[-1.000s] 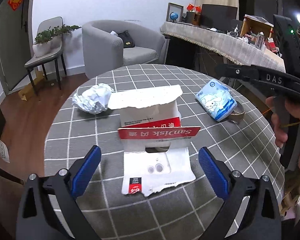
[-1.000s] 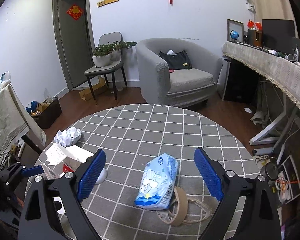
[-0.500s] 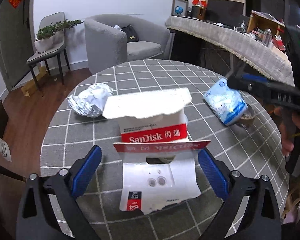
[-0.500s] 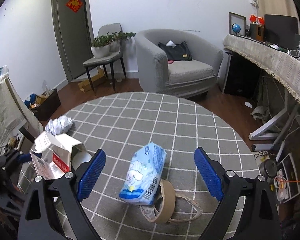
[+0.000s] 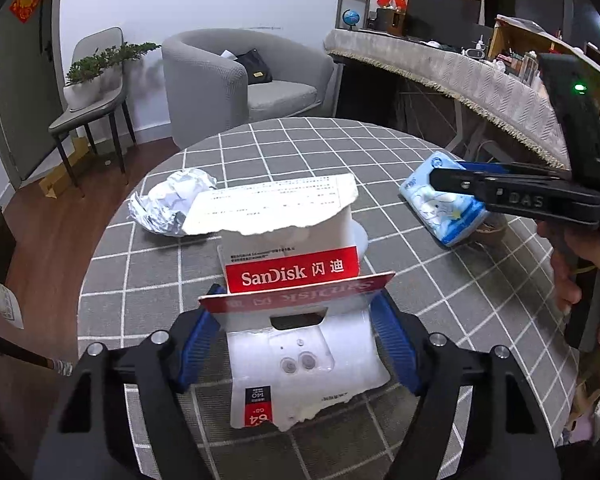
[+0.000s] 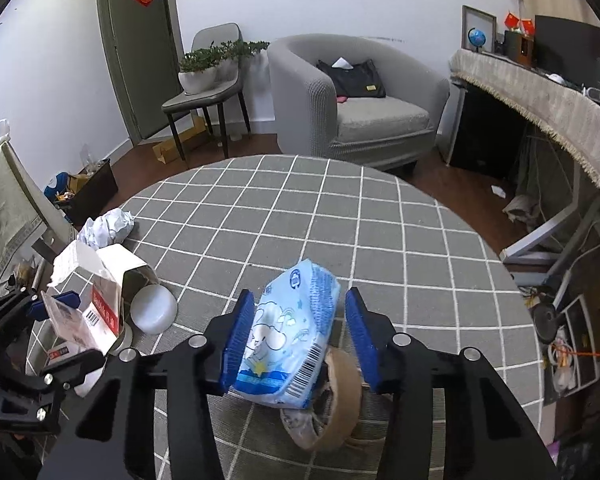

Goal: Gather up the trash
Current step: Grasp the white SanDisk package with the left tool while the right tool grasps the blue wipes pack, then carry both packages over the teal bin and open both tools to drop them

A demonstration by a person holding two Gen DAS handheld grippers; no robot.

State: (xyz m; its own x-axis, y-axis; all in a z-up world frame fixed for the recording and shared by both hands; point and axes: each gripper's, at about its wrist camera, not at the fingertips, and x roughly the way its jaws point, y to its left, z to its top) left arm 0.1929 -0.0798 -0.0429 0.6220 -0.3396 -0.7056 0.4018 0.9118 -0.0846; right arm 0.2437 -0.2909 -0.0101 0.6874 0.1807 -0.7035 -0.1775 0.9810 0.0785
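Note:
A torn white and red SanDisk box (image 5: 291, 272) stands on the checked table (image 5: 300, 148) between the blue pads of my left gripper (image 5: 297, 340). Its jaws are closing, and the pads meet the ends of the box's red flap. In the right wrist view a light blue tissue pack (image 6: 295, 320) lies between the pads of my right gripper (image 6: 295, 336), whose jaws are also closing. The left pad touches the pack; a small gap shows at the right pad. A crumpled paper ball (image 5: 171, 204) lies beyond the box on the left.
A brown tape roll (image 6: 336, 408) lies under the pack's near end. A white round lid (image 6: 153, 308) sits beside the box. A hand (image 5: 580, 272) holds the right gripper at the right table edge. A grey armchair (image 6: 360, 100) stands behind the table.
Both pairs of jaws have narrowed, the left around the SanDisk box and the right around the tissue pack. The right gripper came down closer to the pack.

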